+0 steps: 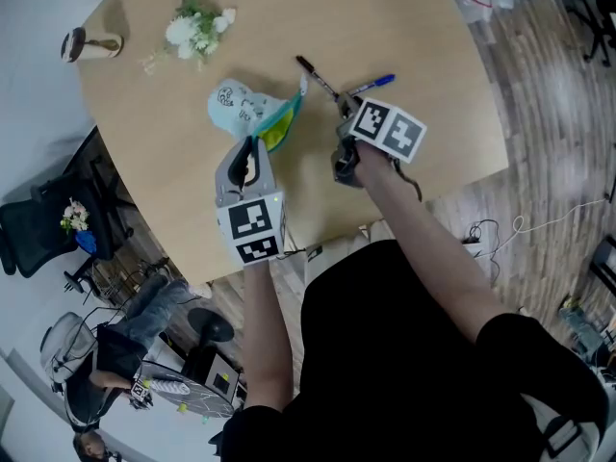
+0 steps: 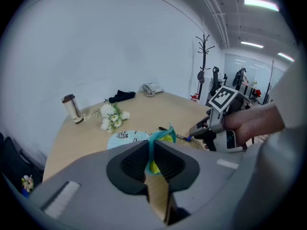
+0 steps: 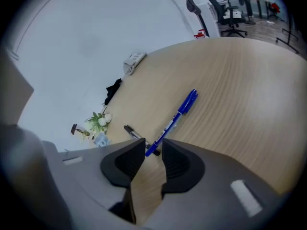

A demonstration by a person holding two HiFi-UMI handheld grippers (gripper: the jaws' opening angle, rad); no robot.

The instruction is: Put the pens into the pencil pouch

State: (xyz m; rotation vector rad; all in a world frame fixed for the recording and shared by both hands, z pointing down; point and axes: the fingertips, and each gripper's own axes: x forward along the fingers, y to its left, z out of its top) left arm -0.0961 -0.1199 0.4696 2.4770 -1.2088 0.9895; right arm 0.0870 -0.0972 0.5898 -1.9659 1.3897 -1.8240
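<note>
The head view looks steeply down from above the person onto the table (image 1: 414, 114), taking in its whole near half, with both grippers mid-frame. The left gripper (image 1: 252, 152) view sits low and close behind its jaws and faces across the table toward the wall, with the pouch (image 2: 125, 136) right at the jaws and the right gripper (image 2: 195, 131) at its right edge. The right gripper view looks along its jaws down at the tabletop, very near the blue pen (image 3: 175, 119). All three views share that pen, the black pen (image 3: 134, 132) and the flowers (image 1: 197, 29).
</note>
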